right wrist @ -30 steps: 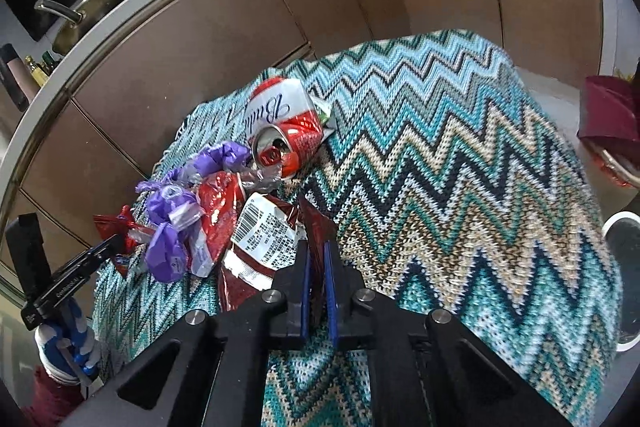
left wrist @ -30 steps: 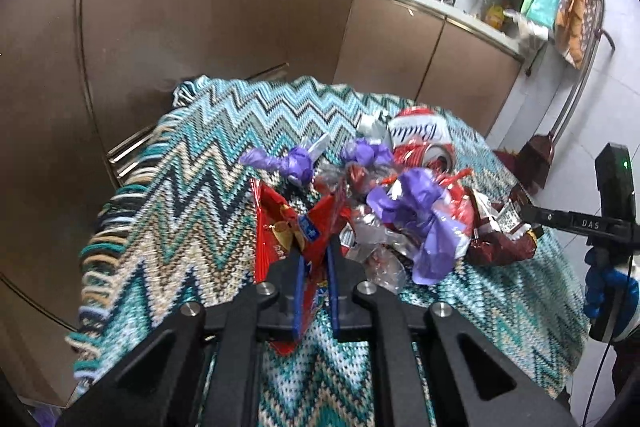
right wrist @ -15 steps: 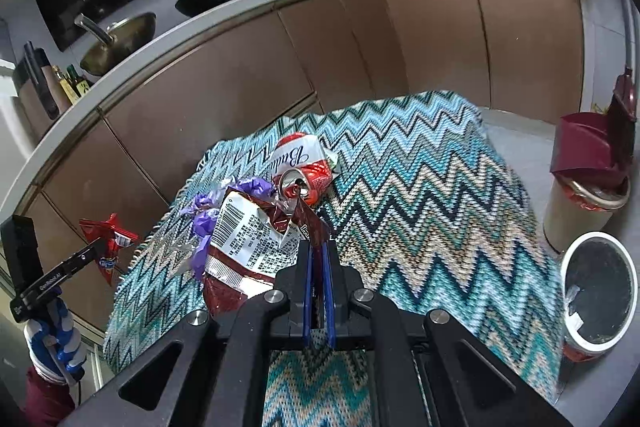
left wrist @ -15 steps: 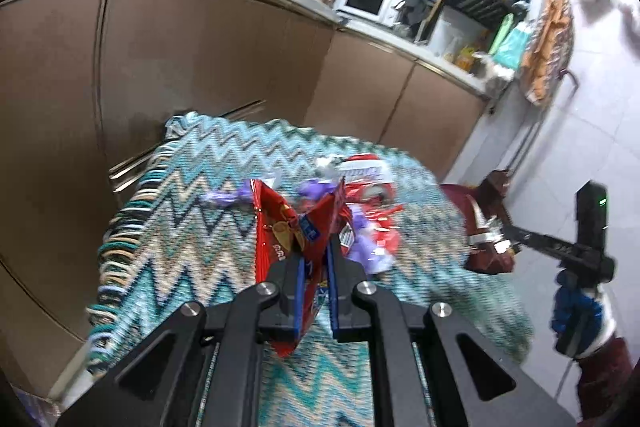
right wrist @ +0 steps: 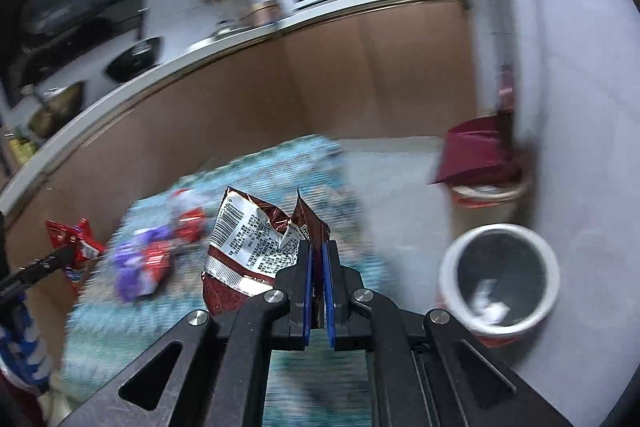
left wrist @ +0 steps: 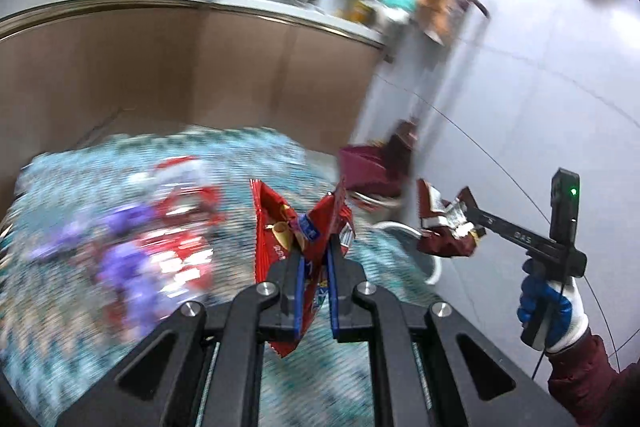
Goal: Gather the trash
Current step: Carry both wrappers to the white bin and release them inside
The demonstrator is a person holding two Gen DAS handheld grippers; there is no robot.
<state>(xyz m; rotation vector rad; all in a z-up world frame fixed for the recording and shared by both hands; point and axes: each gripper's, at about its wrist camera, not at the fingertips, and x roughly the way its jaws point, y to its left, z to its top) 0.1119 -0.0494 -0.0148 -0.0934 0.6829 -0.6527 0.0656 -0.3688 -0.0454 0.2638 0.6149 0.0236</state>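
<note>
My left gripper [left wrist: 314, 255] is shut on a red snack bag [left wrist: 280, 231] and holds it above the zigzag cloth [left wrist: 80, 307]. My right gripper [right wrist: 317, 255] is shut on a dark red wrapper [right wrist: 248, 247] with a barcode, held in the air; it also shows in the left wrist view [left wrist: 444, 227]. A white-rimmed bin [right wrist: 498, 281] with some paper inside stands on the floor to the right of the wrapper. A blurred pile of purple and red wrappers and a red can [left wrist: 160, 227] lies on the cloth; the pile also shows in the right wrist view [right wrist: 148, 259].
Brown kitchen cabinets [right wrist: 320, 83] run behind the cloth-covered table. A dark red dustpan over a second bin [right wrist: 484, 163] stands by the wall at right. The floor around the bins is pale grey tile [right wrist: 400, 187].
Both grippers have lifted their bags off the pile and swung right, away from the table toward the bins. The views are now motion-blurred.
</note>
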